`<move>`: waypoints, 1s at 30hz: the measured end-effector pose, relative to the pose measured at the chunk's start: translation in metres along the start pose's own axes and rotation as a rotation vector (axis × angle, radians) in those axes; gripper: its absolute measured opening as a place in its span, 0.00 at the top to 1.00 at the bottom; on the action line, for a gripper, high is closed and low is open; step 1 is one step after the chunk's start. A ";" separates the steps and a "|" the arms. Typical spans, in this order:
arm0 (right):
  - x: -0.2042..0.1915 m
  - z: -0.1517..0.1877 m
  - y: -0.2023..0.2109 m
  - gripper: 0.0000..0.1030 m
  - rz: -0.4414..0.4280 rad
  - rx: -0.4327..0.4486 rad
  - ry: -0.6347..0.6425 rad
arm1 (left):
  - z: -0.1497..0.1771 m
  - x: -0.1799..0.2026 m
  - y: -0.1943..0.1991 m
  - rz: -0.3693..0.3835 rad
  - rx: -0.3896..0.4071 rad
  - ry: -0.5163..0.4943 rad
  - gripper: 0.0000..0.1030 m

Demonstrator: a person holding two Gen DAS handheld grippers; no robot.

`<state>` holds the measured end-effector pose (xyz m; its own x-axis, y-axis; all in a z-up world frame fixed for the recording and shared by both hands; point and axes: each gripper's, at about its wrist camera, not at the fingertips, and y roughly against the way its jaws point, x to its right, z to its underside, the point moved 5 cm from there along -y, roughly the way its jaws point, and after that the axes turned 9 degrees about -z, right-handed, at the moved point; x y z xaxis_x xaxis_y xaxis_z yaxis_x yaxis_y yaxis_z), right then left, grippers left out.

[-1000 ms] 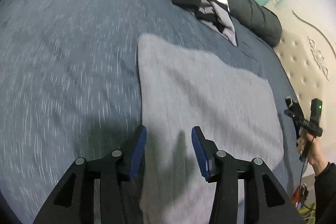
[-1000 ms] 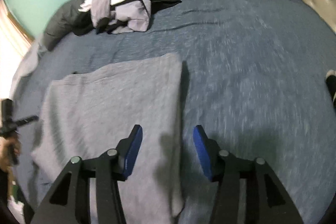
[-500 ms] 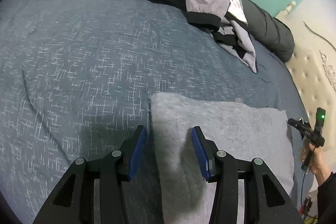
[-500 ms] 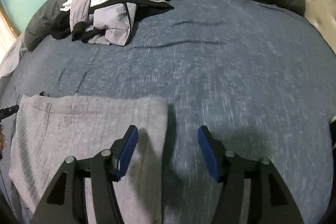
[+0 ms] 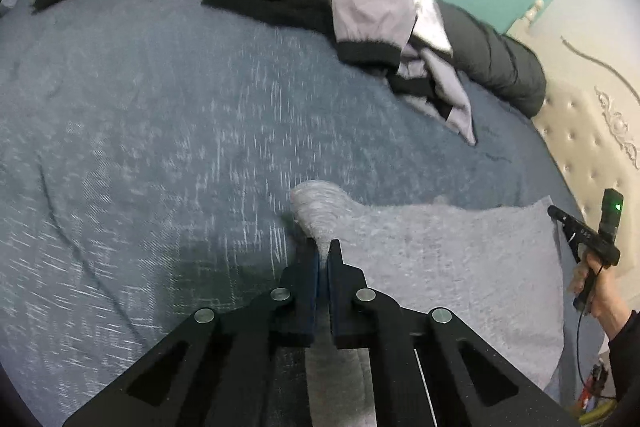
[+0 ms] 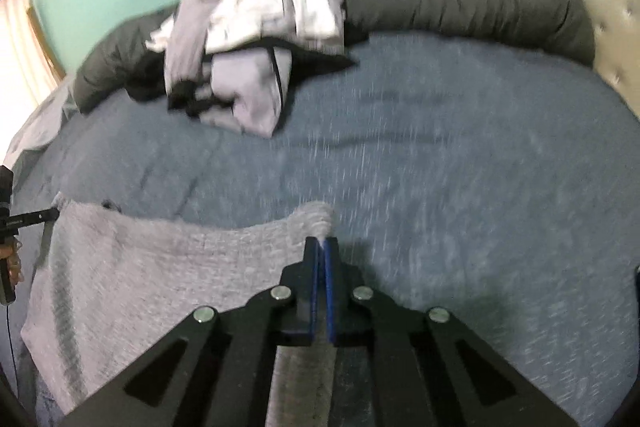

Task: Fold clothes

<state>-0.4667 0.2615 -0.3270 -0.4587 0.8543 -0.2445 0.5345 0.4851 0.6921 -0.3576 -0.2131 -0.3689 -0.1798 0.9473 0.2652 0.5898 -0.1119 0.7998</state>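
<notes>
Closed just now from half-open on both sides: left gripper (image 5: 323,255) and right gripper (image 6: 321,253), each clamped onto a far corner of the grey garment (image 5: 440,259), bunched cloth pinched between the blue pads. Spread flat across the lower centre of the blue bedspread (image 5: 140,147). Heaped at upper centre against the dark rolled duvet (image 6: 460,7): unfolded clothes pile (image 6: 256,39). Glimpsed at lower right of the left view: hand (image 5: 596,291) on the other gripper's handle.
</notes>
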 end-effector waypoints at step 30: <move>-0.120 0.035 0.017 0.62 -0.121 -0.115 0.009 | 0.070 0.003 0.044 -0.067 -0.096 -0.031 0.69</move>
<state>-0.3777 0.1737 -0.3101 -0.5219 0.7886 -0.3251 0.3903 0.5597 0.7310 -0.2768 -0.1945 -0.3704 -0.1911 0.9623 0.1935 0.4989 -0.0745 0.8635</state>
